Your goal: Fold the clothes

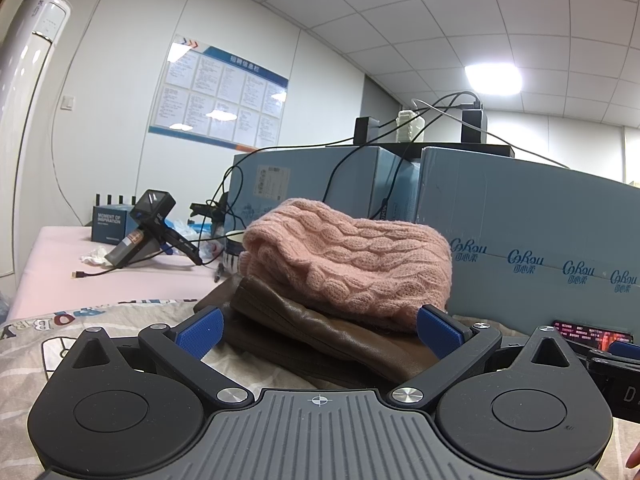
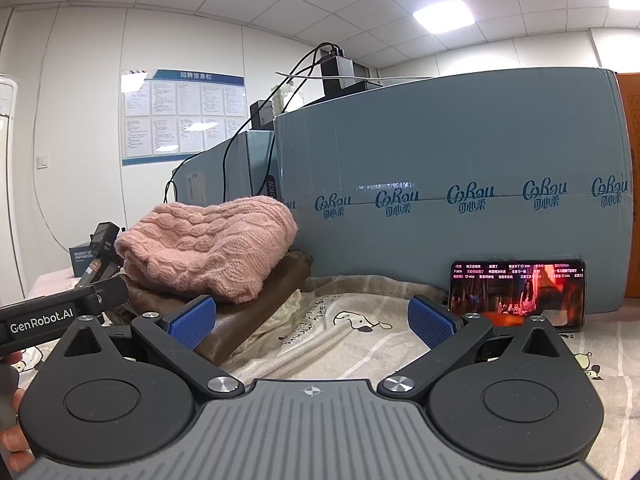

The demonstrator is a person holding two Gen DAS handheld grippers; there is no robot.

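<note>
Sweater (image 1: pixel 344 256), pink and knitted, lies folded on top of a brown leather garment (image 1: pixel 320 336). Both sit in a small stack on the bed sheet (image 1: pixel 120 320), which has cartoon pictures and letters on it. In the left wrist view the stack fills the middle, just past the fingertips. In the right wrist view the sweater (image 2: pixel 208 244) sits at 10 o'clock and the brown garment (image 2: pixel 248 320) sticks out under it toward 7 o'clock.

The left gripper (image 1: pixel 318 330) has its blue pads (image 1: pixel 200 332) spread wide apart. They hold nothing. The stack's near edge lies between them, and I cannot tell if the pads touch it. The right gripper (image 2: pixel 312 322) is spread wide too and grasps nothing. Its left pad (image 2: pixel 192 322) is in front of the brown garment, and its right pad (image 2: pixel 432 326) is over bare sheet (image 2: pixel 360 332).

A phone (image 2: pixel 518 294) with a bright video on its screen leans on a big blue box (image 2: pixel 460 152) at 3 o'clock in the right view. The box stands just behind the stack. Black cables (image 1: pixel 360 148) hang over the boxes. At 9 o'clock in the left view, a black handheld device (image 1: pixel 148 228) and a small dark box (image 1: pixel 108 224) rest on a pink surface (image 1: pixel 52 272). A notice board (image 1: pixel 220 96) hangs on the white wall at 11 o'clock.
</note>
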